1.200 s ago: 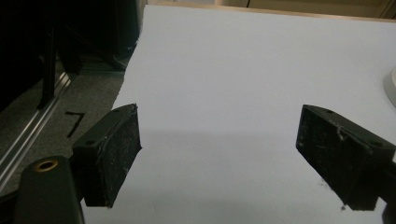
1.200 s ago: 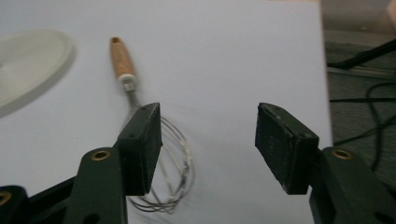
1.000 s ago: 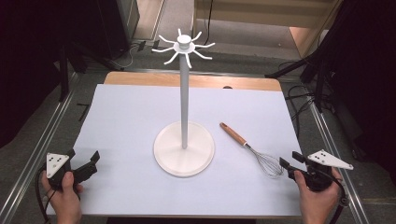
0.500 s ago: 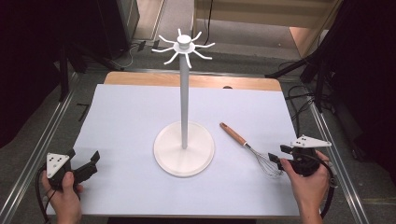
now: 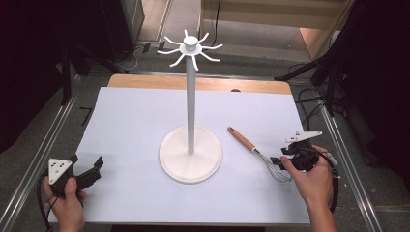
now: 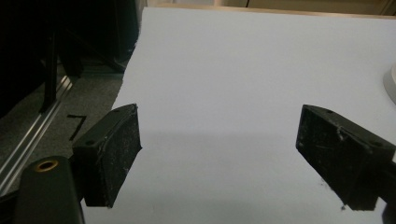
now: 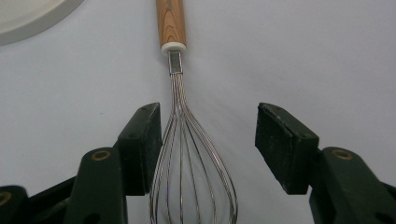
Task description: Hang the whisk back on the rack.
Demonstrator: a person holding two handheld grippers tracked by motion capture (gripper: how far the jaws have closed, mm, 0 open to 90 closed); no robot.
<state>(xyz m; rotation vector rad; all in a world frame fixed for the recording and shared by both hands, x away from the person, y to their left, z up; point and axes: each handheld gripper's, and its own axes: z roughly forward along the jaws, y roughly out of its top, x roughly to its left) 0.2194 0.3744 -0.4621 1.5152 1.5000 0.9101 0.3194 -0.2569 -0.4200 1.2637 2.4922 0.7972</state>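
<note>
**Right gripper view: my jaws stand apart around the whisk's wires**

Right gripper view shows my right gripper (image 7: 210,144) released, its two black jaws spread with the wire head of the whisk (image 7: 191,177) lying between them. The left jaw sits just against the outer wires, or very nearly so; I cannot tell whether it touches. The right jaw stands clear of the wires with bare table showing in the gap. Past the jaws the wires gather into a small metal neck, then a white collar, then the wooden handle (image 7: 171,21) running away toward the far edge of that view. A curve of the white stand base (image 7: 28,16) cuts the far left corner.

In the high view my right hand (image 5: 312,181) holds the gripper at the near right of the table (image 5: 125,121), low over the whisk (image 5: 258,154), which lies flat and slanted: handle toward the far left, wire head toward the near right, under my gripper. The whisk lies just right of the round base of the hook stand (image 5: 191,140), apart from it. The stand's thin white post rises upright from the middle of the table to a crown of curved hooks (image 5: 191,48).

My left gripper (image 6: 217,154) is released too, jaws wide over bare white table with nothing between them. In the high view my left hand (image 5: 67,193) holds it at the near left corner, well apart from the stand and the whisk.
</note>
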